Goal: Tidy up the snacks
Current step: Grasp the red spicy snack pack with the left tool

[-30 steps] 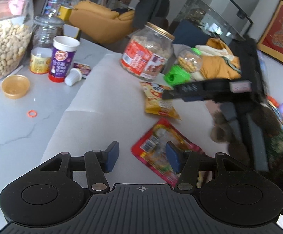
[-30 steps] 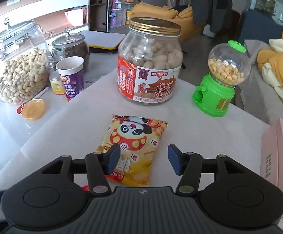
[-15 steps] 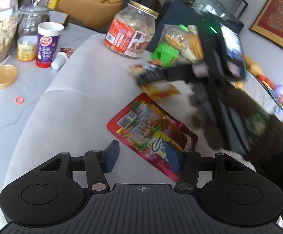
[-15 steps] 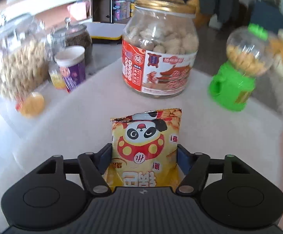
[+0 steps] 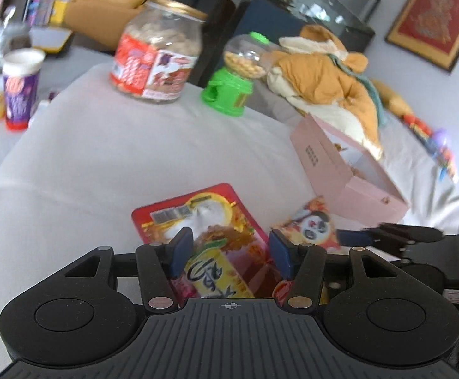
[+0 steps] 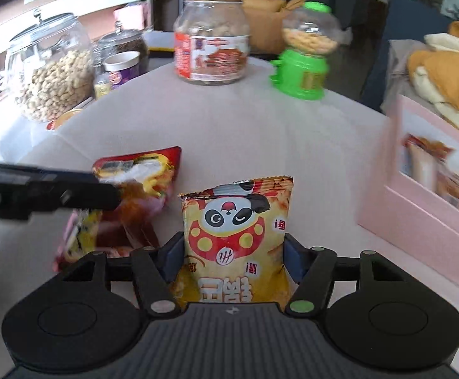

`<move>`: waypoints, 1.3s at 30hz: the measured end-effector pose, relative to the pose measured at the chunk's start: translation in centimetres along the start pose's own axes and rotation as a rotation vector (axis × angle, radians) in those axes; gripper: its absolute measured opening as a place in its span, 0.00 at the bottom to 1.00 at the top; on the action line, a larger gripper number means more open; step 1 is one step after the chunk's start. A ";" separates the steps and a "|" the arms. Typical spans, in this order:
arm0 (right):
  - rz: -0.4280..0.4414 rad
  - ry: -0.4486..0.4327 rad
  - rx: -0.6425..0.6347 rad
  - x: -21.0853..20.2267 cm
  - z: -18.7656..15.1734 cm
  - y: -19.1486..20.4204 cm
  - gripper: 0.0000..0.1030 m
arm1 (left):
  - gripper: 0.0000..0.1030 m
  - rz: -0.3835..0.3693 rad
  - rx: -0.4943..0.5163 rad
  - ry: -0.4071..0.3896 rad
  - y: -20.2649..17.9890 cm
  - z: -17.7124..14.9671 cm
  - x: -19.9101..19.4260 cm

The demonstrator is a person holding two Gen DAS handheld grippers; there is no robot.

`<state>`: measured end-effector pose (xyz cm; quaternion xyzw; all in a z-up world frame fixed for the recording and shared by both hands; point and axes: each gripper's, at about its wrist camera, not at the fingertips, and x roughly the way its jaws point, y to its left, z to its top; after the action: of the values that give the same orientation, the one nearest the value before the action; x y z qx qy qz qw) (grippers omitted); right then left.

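The right gripper (image 6: 234,262) is clamped on a yellow panda snack bag (image 6: 237,240), its blue pads pressed against both sides of the pouch, which stands upright between them above the white cloth (image 6: 229,132). In the left wrist view the same bag (image 5: 308,224) shows at the end of the right gripper's fingers (image 5: 355,237), just right of the red packet and in front of the pink box.

The left gripper (image 5: 229,252) has its jaws apart, one pad on each side of a red snack packet (image 5: 204,221) that lies flat on the cloth; the pads do not press on it. From the right wrist view the left gripper's dark finger (image 6: 71,192) reaches over that red packet (image 6: 134,195), which lies just left of the panda bag.

A pink box (image 6: 419,221) stands open at the right edge of the cloth, with snack packets inside it. At the far side of the table (image 6: 14,135) stand a big jar with a gold lid (image 6: 212,38) and a green candy dispenser (image 6: 305,53), near each other. Further left are a glass jar of peanuts (image 6: 52,75), a darker lidded jar (image 6: 125,41) and a purple cup (image 6: 123,68). An orange-and-cream blanket (image 5: 330,75) is heaped beyond the box.
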<state>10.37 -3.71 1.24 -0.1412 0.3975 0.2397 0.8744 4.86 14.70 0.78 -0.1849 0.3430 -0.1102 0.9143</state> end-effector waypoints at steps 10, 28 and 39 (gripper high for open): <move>-0.004 -0.089 0.179 -2.4 -2.4 -5.1 0.69 | 0.57 0.138 -0.111 0.048 0.9 -0.9 -1.9; -0.080 -0.123 0.120 -2.7 -5.4 -6.2 0.71 | 0.71 0.236 0.270 0.087 -8.0 -0.5 4.9; -0.013 -0.125 0.232 -2.9 -6.3 -8.7 0.74 | 0.76 0.252 0.271 0.098 -8.3 -0.9 4.6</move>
<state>9.40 -14.73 -0.13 -0.0263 0.3664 0.1948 0.9095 7.10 5.44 0.90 -0.0099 0.3897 -0.0489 0.9196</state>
